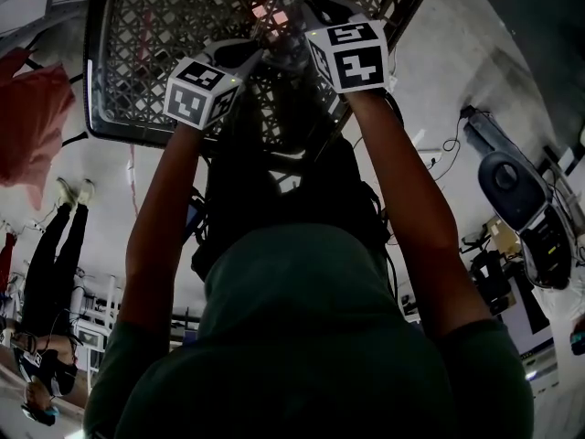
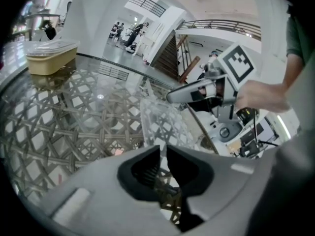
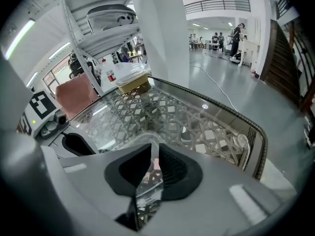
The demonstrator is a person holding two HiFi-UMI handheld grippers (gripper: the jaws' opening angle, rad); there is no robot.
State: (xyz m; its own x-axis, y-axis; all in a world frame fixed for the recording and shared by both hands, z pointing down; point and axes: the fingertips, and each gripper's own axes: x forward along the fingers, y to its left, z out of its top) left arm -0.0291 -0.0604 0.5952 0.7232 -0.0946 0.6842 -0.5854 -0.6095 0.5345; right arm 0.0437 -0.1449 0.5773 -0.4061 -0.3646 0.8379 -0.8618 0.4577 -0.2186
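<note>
Head view: a person leans over a glass-topped table point(image 1: 110, 108) with a lattice base, arms stretched forward. The left gripper point(image 1: 260, 55) and the right gripper point(image 1: 306, 26) meet close together above the glass, a clear plastic piece point(image 1: 285, 12) bunched between them.

Left gripper view: the left gripper point(image 2: 162, 154) has its jaws drawn to a narrow slit, pinching the lower edge of the clear plastic piece point(image 2: 165, 122), which rises upright above the tabletop point(image 2: 59, 122). Across it, the right gripper point(image 2: 197, 90), gripped by a hand point(image 2: 261, 95), reaches the plastic's far side. A tan lidded container point(image 2: 49, 58) sits at the table's far edge, well apart.

Right gripper view: the right gripper point(image 3: 153, 156) is clamped on the clear plastic piece point(image 3: 149, 183), a thin fold trailing down between the jaws. The left gripper point(image 3: 54, 127) shows at the left edge. Beyond, the tan lidded container point(image 3: 133, 80) stands on the table's rim point(image 3: 256, 132), near a pink cloth point(image 3: 74, 95) and a white shelf rack point(image 3: 103, 21).
</note>
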